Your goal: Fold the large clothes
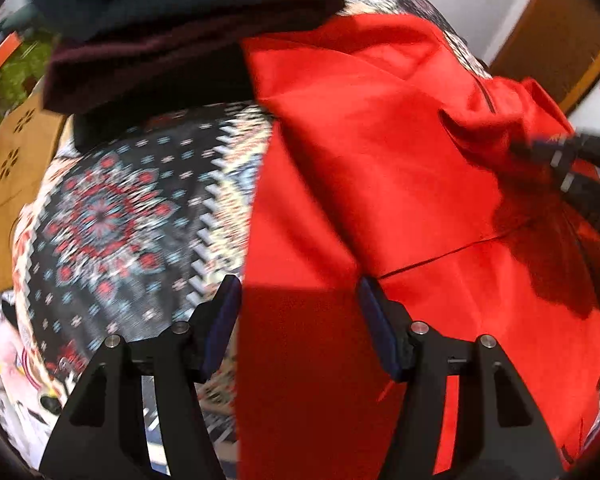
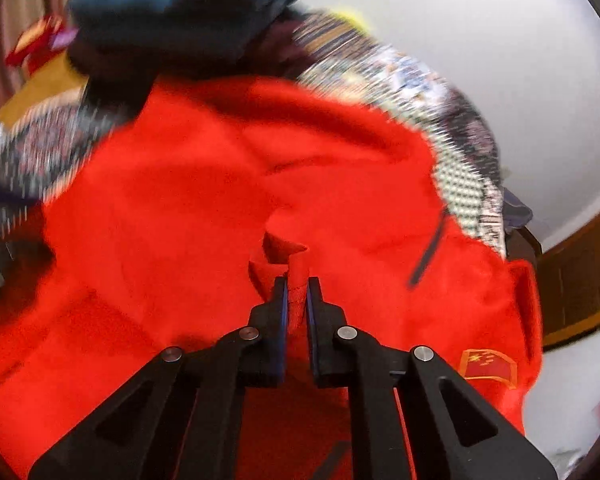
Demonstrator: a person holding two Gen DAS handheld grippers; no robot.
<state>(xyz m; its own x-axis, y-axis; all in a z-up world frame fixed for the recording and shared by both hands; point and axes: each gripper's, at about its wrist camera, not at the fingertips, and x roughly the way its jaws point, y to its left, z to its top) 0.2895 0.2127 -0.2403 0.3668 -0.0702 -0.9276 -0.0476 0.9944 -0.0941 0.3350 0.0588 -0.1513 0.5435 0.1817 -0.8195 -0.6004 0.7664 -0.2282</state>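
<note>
A large red garment [image 1: 380, 168] lies spread over a patterned bedspread [image 1: 112, 216]. My left gripper [image 1: 298, 292] hovers open over the garment's left edge, nothing pinched between its blue pads. At the right of the left wrist view the other gripper [image 1: 564, 160] shows, bunching red cloth. In the right wrist view my right gripper [image 2: 297, 286] is shut on a raised fold of the red garment [image 2: 220, 184]. A dark zip [image 2: 428, 248] and a small flag patch [image 2: 488, 364] show on the cloth to its right.
A stack of folded dark clothes [image 1: 172, 20], navy over maroon, sits at the far side of the bedspread; the stack [image 2: 172, 12] also appears blurred in the right wrist view. A wooden panel [image 1: 12, 168] stands at the left. A white wall [image 2: 480, 40] and wooden trim [image 2: 580, 292] lie beyond.
</note>
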